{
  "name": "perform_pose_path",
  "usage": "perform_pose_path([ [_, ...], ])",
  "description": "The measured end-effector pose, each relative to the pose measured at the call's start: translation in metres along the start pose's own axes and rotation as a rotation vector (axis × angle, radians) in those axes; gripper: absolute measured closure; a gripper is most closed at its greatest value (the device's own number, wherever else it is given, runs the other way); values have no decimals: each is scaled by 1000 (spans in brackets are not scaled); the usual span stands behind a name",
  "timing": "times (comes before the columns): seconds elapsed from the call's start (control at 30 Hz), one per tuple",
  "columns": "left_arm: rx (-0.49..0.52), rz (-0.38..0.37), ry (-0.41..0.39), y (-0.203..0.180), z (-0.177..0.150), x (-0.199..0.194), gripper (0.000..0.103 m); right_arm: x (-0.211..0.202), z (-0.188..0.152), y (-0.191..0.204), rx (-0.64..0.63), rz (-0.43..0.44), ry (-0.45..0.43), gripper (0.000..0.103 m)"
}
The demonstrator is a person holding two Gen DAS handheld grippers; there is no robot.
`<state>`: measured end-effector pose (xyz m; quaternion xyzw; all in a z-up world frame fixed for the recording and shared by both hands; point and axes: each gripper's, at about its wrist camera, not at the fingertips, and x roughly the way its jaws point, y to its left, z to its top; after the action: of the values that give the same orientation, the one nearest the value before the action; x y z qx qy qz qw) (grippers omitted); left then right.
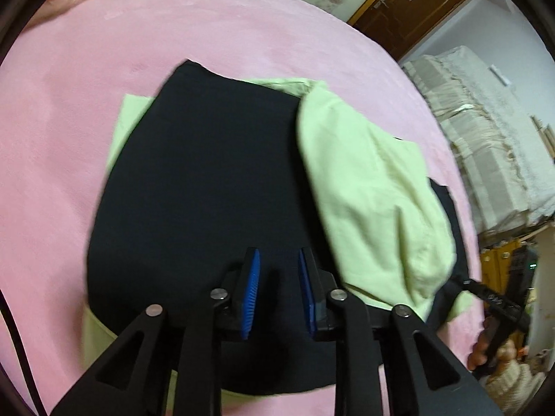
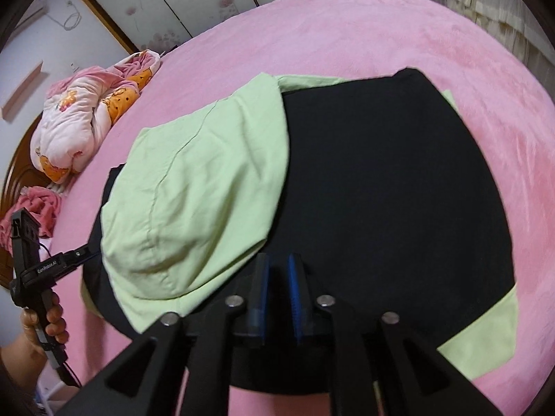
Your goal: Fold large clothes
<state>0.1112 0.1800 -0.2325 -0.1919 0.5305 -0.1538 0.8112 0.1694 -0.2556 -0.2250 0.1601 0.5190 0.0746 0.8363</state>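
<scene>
A large black garment (image 1: pixel 208 180) with pale green parts lies flat on a pink bed cover (image 1: pixel 69 121). A pale green flap (image 1: pixel 367 201) is folded over its right side in the left wrist view. In the right wrist view the same flap (image 2: pixel 201 190) covers the left of the black panel (image 2: pixel 381 190). My left gripper (image 1: pixel 279 260) hovers over the near black edge, its blue pads apart with nothing between them. My right gripper (image 2: pixel 277 263) stands narrowly open over the near edge too, beside the green flap. Each view shows the other gripper at the garment's side, right gripper (image 1: pixel 492 298) and left gripper (image 2: pixel 79 253).
A crumpled pink and orange quilt (image 2: pixel 79 121) lies at the head of the bed by a wooden headboard (image 2: pixel 14 173), with a pink cloth (image 2: pixel 38 208) near it. A cream-covered sofa (image 1: pixel 485 121) and a wooden door (image 1: pixel 409 10) stand beyond the bed. A hand (image 2: pixel 52 322) holds the left gripper's handle.
</scene>
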Motion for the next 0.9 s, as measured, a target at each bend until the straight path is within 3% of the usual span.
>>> perform_pose_path([
  [0.03, -9, -26, 9, -2, -2, 0, 79, 0, -2, 0, 17, 20, 6, 78],
  [0.2, -28, -138, 43, -17, -12, 12, 59, 12, -8, 4, 105, 134, 39, 76],
  [0.33, -44, -215, 85, -30, -8, 40, 54, 27, -11, 5, 167, 208, 52, 75],
  [0.47, -90, -245, 65, -38, -11, 56, 53, 42, -7, 12, 209, 278, 52, 75],
  [0.53, -103, -248, 61, -45, -9, 62, 67, 46, -6, 18, 205, 294, 52, 75],
  [0.57, -98, -246, 69, -51, -8, 63, 87, 47, -5, 21, 193, 294, 46, 78],
  [0.63, -57, -166, 69, -66, -8, 63, 91, 40, -1, 30, 140, 249, 22, 97],
  [0.8, -5, -90, 73, -93, -22, 58, 92, 0, -5, 49, 4, 118, -65, 98],
  [0.83, 11, -30, 104, -95, -29, 69, 91, -2, -10, 52, -25, 74, -69, 98],
  [0.9, -4, 19, 129, -90, -36, 85, 88, 10, -18, 52, -56, -11, -13, 98],
])
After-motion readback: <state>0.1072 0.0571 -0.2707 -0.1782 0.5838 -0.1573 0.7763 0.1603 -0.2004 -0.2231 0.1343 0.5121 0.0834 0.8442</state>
